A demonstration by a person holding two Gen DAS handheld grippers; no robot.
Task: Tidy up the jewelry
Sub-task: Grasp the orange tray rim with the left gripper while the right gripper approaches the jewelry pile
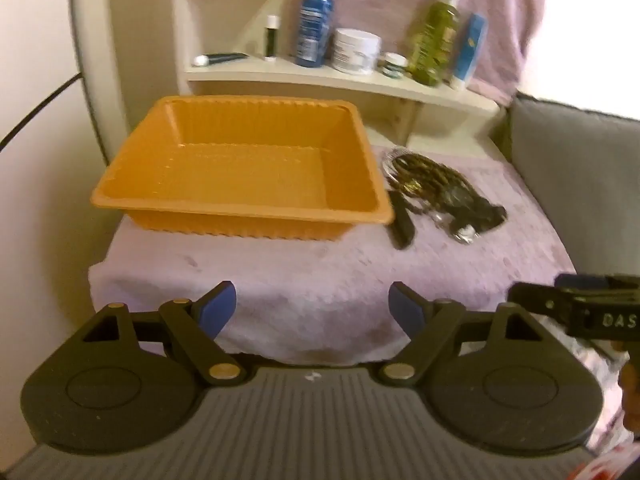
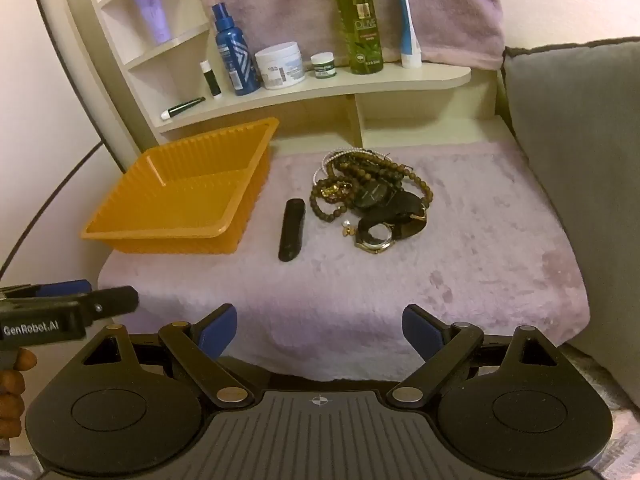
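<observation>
An empty orange plastic tray (image 1: 352, 120) (image 2: 256, 140) stands on the left of a lilac fluffy cloth (image 2: 480, 248). To its right lies a pile of jewelry (image 2: 372, 188) (image 1: 432, 184): brown bead bracelets, a pearl strand, a gold watch (image 2: 376, 238) with a dark strap, and a small earring (image 2: 347, 229). A black stick-shaped case (image 2: 291, 230) (image 1: 400, 220) lies between tray and pile. My left gripper (image 1: 312, 308) is open and empty at the cloth's near edge. My right gripper (image 2: 319, 328) is open and empty, short of the pile.
A cream shelf (image 2: 320, 84) behind holds a blue spray bottle (image 2: 232, 52), white jars, a green bottle (image 2: 360, 24) and tubes. A grey cushion (image 2: 580, 140) borders the right side. A lilac towel hangs behind.
</observation>
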